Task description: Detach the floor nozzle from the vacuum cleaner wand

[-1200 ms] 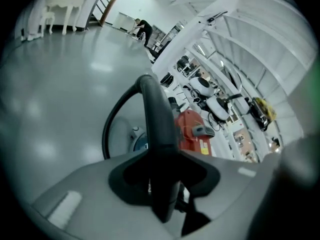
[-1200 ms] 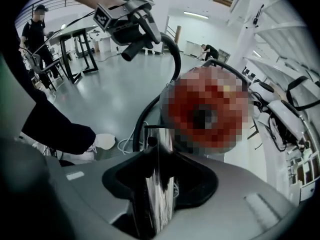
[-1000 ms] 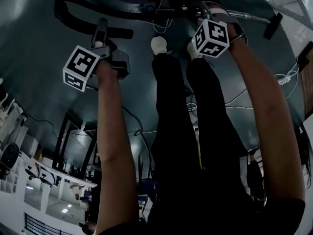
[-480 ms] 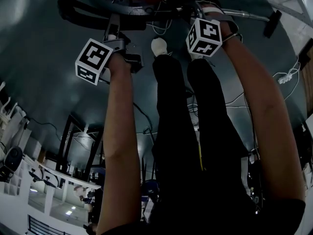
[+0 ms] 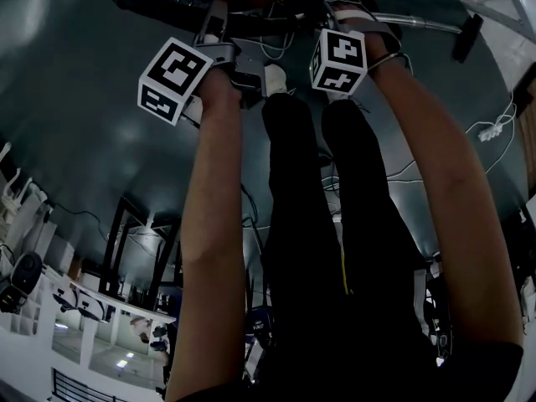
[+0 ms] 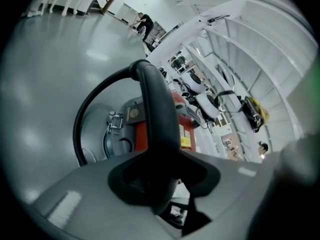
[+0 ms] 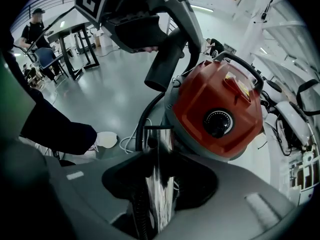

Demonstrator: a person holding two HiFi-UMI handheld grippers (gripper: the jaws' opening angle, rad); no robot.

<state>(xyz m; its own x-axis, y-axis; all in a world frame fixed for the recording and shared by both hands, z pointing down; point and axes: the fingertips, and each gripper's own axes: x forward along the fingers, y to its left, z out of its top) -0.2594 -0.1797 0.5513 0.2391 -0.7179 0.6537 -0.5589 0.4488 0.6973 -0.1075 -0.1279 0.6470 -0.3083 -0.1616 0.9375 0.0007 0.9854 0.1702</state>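
My left gripper [image 5: 218, 25] is shut on the black curved handle tube [image 6: 157, 119] of the vacuum hose [image 6: 86, 111]. In the right gripper view that tube [image 7: 167, 59] hangs with its open end free, just above the wand's top. My right gripper [image 5: 355, 20] is shut on the chrome wand [image 7: 160, 154]. In the head view the wand [image 5: 419, 25] runs off to the right and ends in a black floor nozzle [image 5: 466, 38] on the floor. The red vacuum cleaner [image 7: 220, 109] stands right behind both grippers.
The person's dark-trousered legs and white shoes [image 5: 272, 78] stand between the arms, close to the vacuum. Thin cables [image 5: 494, 132] lie on the grey floor at the right. Tables [image 7: 75, 39] and bystanders [image 7: 35, 29] are farther off.
My left gripper has carried the black handle tube to the right, close to the right gripper. The right gripper has stayed on the wand.
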